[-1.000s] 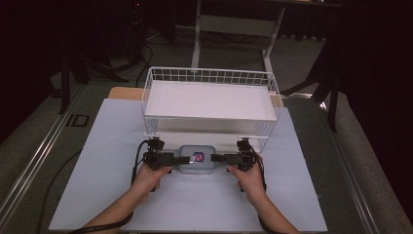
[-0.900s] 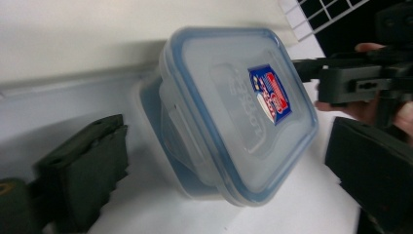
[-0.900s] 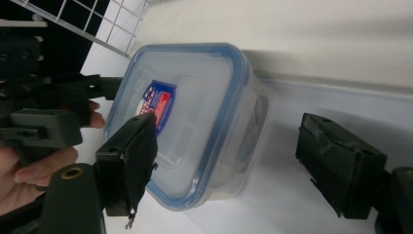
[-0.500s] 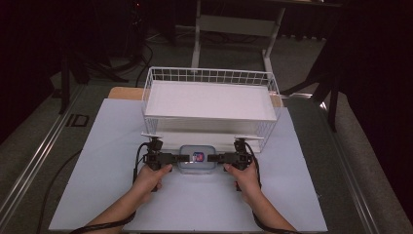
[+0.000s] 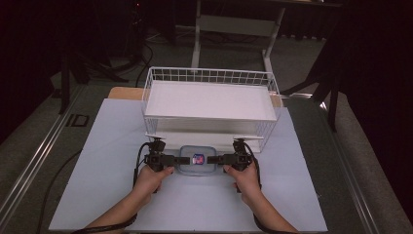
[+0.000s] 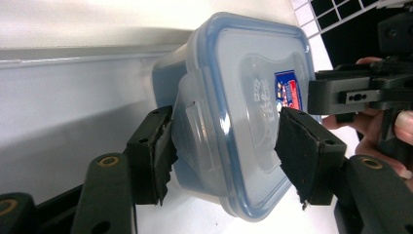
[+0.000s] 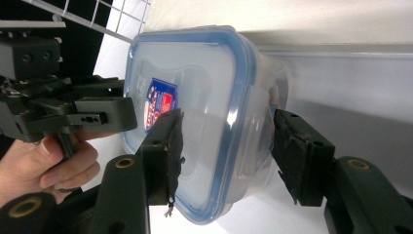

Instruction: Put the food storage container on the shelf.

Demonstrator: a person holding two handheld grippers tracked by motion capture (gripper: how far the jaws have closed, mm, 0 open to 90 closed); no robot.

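container [image 5: 197,161] sits before the wire basket [image 5: 210,105], seemingly just apart.

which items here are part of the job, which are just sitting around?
In the job:
- clear container with blue-rimmed lid
- left gripper, jaws just closing onto the container's left end
- right gripper, jaws just closing onto its right end

Just there:
- white wire basket
- white table sheet

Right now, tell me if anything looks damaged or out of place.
The black pads on the left gripper are frayed at their edges, and those on the right gripper too. The lidded container sits level and closed before the wire basket; nothing spilled.
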